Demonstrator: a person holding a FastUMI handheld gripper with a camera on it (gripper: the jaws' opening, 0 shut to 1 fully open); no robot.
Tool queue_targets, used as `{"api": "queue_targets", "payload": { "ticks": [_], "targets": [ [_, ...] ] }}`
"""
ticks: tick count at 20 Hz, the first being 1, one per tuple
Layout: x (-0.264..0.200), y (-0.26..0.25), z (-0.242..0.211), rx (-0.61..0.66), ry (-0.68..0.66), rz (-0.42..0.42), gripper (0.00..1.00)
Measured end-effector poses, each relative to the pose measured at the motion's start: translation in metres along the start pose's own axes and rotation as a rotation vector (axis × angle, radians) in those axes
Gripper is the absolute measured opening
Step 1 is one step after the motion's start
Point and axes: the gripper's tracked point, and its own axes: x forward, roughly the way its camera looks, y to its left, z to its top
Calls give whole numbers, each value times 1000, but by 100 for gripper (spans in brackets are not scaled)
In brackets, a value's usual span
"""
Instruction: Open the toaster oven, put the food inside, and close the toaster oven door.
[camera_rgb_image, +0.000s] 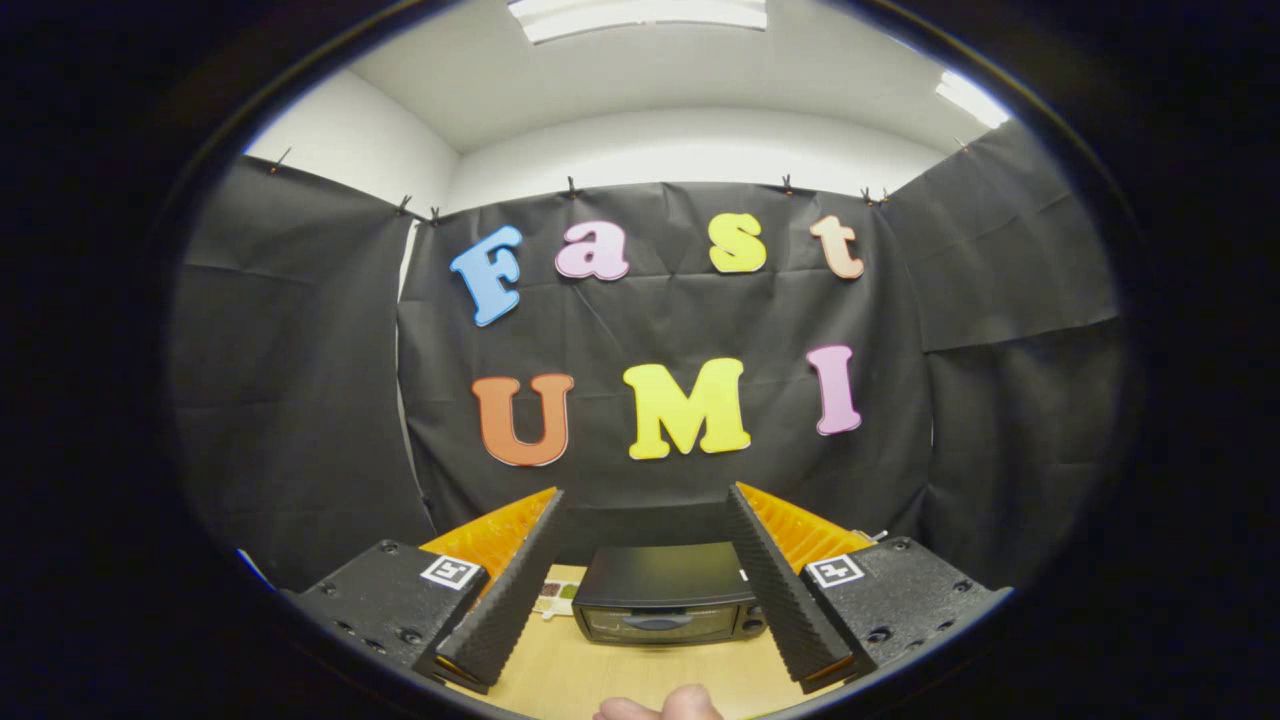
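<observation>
Black box-shaped toaster oven (668, 594), door closed, lower centre on wooden surface (560, 675): gripper (645, 585) spread wide, empty; approach level, centre on door handle.

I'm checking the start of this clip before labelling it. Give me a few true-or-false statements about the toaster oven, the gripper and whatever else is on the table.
1. The toaster oven door is closed. True.
2. The gripper is shut on the door handle. False: its fingers are open and apart, with the oven beyond them.
3. The oven stands on a wooden table. True.
4. Food already lies inside the oven. False: small food items sit on the table beside the oven.
5. A person's hand shows near the fingers. True.
</observation>
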Motion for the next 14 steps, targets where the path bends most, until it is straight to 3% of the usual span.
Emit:
{"api": "queue_targets", "payload": {
  "ticks": [14],
  "targets": [
    [8, -21, -3, -10, 21, -26, 100]
  ]
}}
